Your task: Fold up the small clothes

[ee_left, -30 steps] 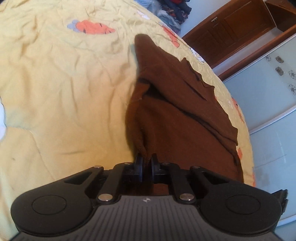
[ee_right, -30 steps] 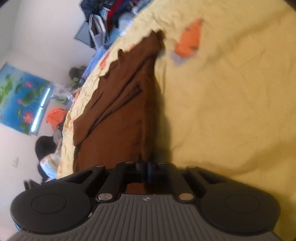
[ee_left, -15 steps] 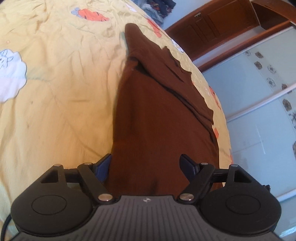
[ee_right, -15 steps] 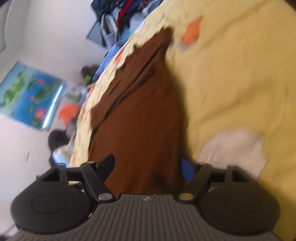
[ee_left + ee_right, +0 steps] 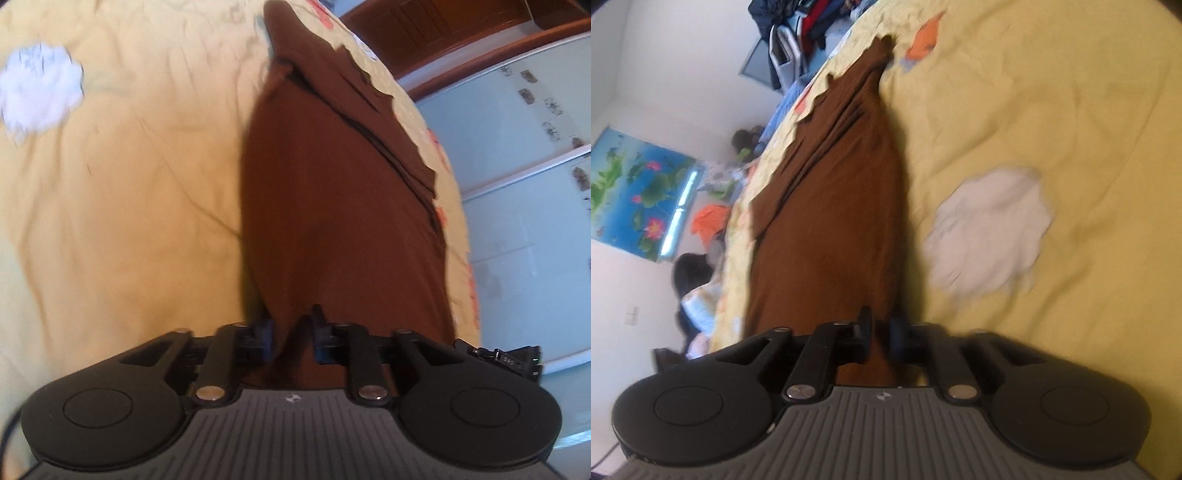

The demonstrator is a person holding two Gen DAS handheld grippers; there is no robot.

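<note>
- Left wrist view: the left gripper (image 5: 291, 334) has its fingers partly closed around the near edge of the brown garment (image 5: 332, 192), with a small gap between them. I judge it is closing on the cloth, but a firm clamp is not shown.
- Right wrist view: the right gripper (image 5: 881, 334) is in the same condition; its fingers are narrow around the near edge of the same garment (image 5: 834, 221), and I cannot tell if they pinch it.
- The garment lies long and flat on the yellow bedsheet (image 5: 129, 184), reaching away from both grippers.
- To do this step well, I think both grippers should catch the edge at the same level and lift together, so the fold line is straight.
- No brand or readable writing is visible; only a small emblem on each gripper body and cartoon prints on the sheet.
</note>
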